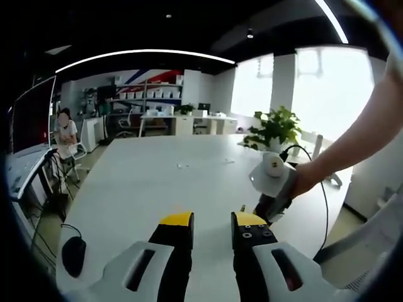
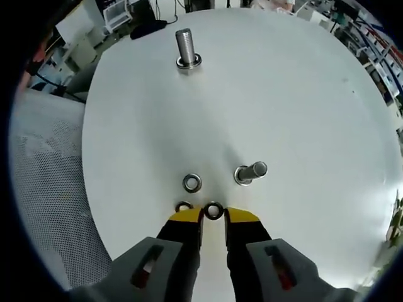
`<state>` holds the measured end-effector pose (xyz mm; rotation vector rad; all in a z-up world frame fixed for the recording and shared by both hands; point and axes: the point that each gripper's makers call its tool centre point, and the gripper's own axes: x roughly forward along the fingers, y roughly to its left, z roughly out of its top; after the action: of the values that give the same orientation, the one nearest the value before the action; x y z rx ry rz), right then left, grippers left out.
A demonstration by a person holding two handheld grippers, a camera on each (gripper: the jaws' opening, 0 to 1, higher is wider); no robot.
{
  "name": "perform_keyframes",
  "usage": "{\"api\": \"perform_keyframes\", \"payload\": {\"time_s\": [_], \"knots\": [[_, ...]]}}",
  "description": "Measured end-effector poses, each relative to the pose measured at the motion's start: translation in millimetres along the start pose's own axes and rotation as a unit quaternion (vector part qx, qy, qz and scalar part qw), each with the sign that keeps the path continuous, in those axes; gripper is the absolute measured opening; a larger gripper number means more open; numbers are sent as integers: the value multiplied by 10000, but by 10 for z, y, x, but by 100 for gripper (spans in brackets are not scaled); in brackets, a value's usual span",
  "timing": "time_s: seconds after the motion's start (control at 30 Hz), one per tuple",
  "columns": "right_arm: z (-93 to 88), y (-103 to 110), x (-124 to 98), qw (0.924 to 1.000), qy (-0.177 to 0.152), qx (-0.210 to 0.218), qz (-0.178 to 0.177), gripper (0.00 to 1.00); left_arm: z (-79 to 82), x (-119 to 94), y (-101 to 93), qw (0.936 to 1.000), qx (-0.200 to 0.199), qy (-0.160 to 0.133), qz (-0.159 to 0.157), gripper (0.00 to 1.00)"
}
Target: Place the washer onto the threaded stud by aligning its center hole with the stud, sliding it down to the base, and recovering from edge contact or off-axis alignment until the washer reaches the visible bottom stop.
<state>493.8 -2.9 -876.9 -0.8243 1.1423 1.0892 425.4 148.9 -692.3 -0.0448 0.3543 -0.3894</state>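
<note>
Here, in the left gripper view, the left gripper (image 1: 212, 221) hangs released, jaws apart with nothing between them, over a pale worktop (image 1: 157, 182) in an office with shelves, a potted plant (image 1: 274, 129) and a seated person (image 1: 65, 133) far left, while a hand (image 1: 302, 179) brings the right gripper (image 1: 272, 182) in from the right and a black mouse (image 1: 73, 255) lies near left. In the right gripper view, the right gripper (image 2: 213, 215) has its yellow tips either side of a small silver washer (image 2: 213, 211), though I cannot tell whether it grips it; three washers are countable, a second (image 2: 192, 183) just beyond and a third (image 2: 182, 206) beside the left tip. Two threaded studs stand on the white worktop (image 2: 283, 94), one stud (image 2: 250, 172) near right and another stud (image 2: 186, 48) far off.
</note>
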Motion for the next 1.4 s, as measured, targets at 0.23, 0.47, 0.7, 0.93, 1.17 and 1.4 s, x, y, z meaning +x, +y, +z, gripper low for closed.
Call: {"api": "perform_keyframes", "payload": {"time_s": [0.23,0.47,0.7,0.93,1.17,1.4], "knots": [[7,-11,2,9998,89,-168,-9,14,-4,10,11,10000,8,6,18,22],[7,-13,2,9999,80,-87,1,14,-26,21,-23,10000,26,46,-31,22],[-5,2,-1,10000,-8,41,-24,14,-40,23,-23,10000,19,74,-31,22],[-5,-7,-1,9999,-110,95,-64,13,-40,22,-25,10000,33,79,-35,22],[-9,1,-8,9994,-236,214,-118,13,-36,23,-17,10000,29,77,-31,21],[-14,-33,-11,9988,-290,385,-123,13,-34,22,-17,10000,19,78,-31,21]]}}
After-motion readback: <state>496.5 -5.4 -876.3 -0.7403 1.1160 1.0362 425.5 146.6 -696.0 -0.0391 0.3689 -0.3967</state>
